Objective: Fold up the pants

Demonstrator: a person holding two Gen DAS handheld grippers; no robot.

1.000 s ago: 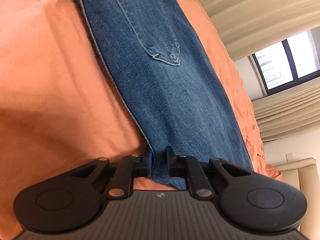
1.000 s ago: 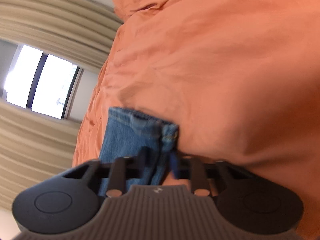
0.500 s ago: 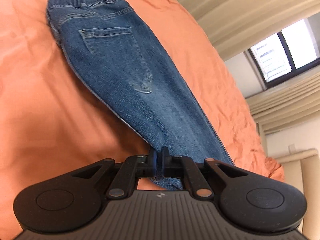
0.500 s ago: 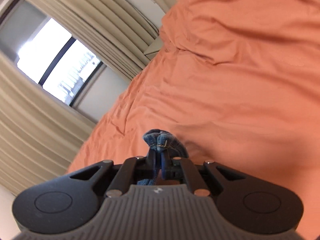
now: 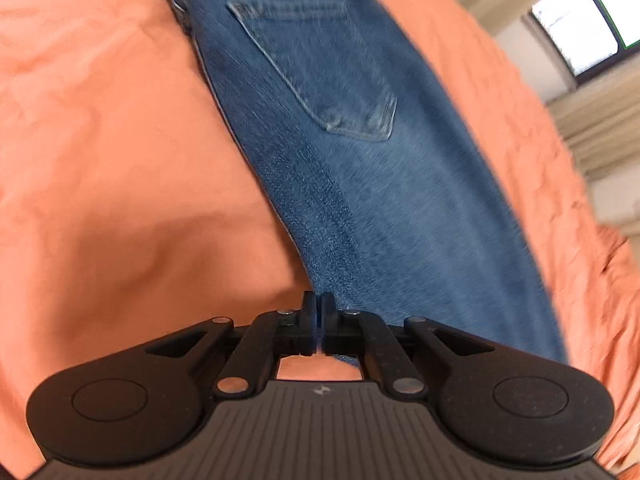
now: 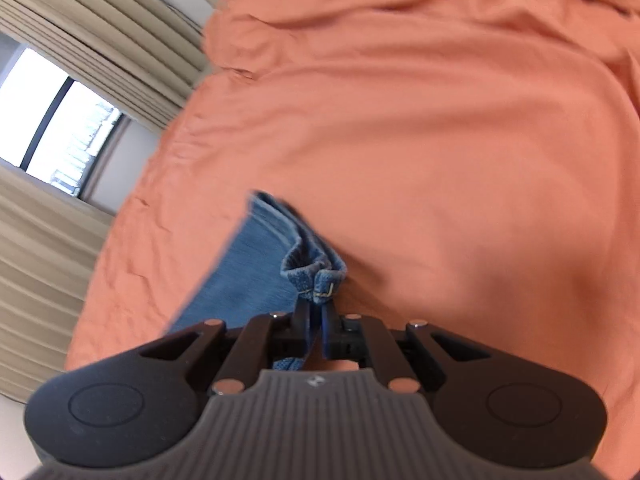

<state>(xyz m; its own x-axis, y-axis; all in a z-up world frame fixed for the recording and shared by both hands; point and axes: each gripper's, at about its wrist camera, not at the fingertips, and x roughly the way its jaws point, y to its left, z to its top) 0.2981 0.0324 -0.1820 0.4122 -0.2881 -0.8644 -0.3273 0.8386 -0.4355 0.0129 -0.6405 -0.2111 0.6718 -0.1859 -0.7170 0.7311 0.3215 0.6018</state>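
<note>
Blue denim pants (image 5: pixel 360 168) lie folded lengthwise on an orange bedsheet (image 5: pixel 100 160), back pocket up, waistband at the far top. My left gripper (image 5: pixel 319 304) is shut on the pants' near left edge, lifted slightly off the sheet. In the right wrist view the leg hem (image 6: pixel 316 276) bunches up between the fingers of my right gripper (image 6: pixel 316 312), which is shut on it. The rest of the pants (image 6: pixel 248 276) trail off to the left beneath it.
The orange bedsheet (image 6: pixel 400 120) covers the whole bed and is wrinkled toward its far side. Beige curtains (image 6: pixel 80 20) and a bright window (image 6: pixel 56 120) stand beyond the bed's edge. Another window (image 5: pixel 580 28) shows at upper right.
Both grippers closed onto the denim. The right one swung across the bed carrying the hem, which now bunches above its fingertips. The left one rose a little with the edge.
</note>
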